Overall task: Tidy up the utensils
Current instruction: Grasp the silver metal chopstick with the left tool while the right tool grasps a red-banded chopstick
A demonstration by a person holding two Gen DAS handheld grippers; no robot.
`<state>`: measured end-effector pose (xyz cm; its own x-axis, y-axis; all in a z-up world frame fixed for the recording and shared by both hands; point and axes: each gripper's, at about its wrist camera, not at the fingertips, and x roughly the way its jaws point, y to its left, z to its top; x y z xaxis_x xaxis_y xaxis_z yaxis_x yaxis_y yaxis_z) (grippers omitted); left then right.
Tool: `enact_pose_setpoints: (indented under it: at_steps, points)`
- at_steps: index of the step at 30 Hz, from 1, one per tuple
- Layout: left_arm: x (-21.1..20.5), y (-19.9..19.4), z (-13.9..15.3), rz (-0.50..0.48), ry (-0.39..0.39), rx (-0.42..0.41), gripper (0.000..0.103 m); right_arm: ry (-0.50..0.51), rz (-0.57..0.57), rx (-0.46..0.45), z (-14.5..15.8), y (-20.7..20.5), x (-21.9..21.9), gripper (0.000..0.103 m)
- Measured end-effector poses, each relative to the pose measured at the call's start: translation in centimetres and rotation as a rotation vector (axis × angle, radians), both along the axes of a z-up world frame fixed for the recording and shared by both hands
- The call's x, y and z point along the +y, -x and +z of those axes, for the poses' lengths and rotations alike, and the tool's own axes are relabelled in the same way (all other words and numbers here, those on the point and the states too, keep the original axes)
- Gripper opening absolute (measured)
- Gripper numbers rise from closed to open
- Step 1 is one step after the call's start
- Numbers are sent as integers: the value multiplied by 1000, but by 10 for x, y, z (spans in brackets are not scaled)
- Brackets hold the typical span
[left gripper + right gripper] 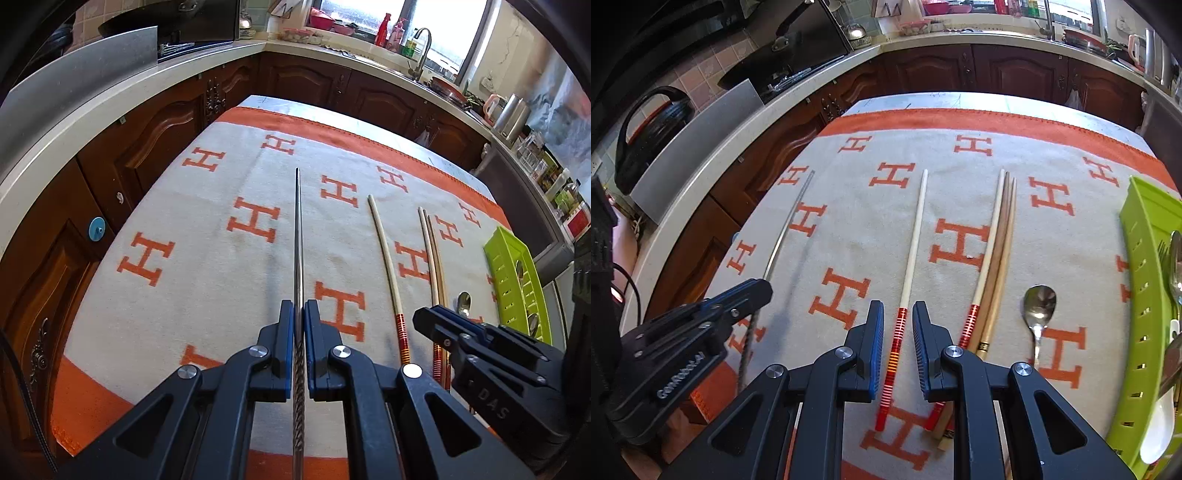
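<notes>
Bright window daylight, fisheye-warped edges, sharp

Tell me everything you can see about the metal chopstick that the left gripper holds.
The metal chopstick is a thin, silver-grey rod that tapers to a fine tip. Its thicker end has a twisted, rope-like pattern. The left gripper is shut on it, its blue-padded fingers pressing from both sides just ahead of the twisted part. It points away from the camera over the orange-and-white H-patterned cloth, left of the wooden chopsticks. Whether its tip touches the cloth cannot be told.

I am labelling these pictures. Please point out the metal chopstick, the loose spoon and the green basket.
metal chopstick (298,236): left wrist view, mid shaft.
spoon (1039,303): right wrist view, bowl.
green basket (1141,258): right wrist view, slotted side wall.
</notes>
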<state>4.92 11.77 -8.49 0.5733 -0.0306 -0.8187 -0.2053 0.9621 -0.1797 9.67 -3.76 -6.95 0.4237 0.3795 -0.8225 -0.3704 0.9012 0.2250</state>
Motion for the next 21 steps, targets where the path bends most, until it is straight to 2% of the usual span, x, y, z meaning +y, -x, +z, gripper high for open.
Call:
enact_pose_setpoints:
  at_steps: [10, 21]
  points:
    - [16, 3, -6, 23, 18, 15, 3, 79, -11, 2, -26, -14, 25, 16]
    - [18, 1, -13, 27, 24, 36, 3, 178, 2, -107, -31, -4, 42, 17]
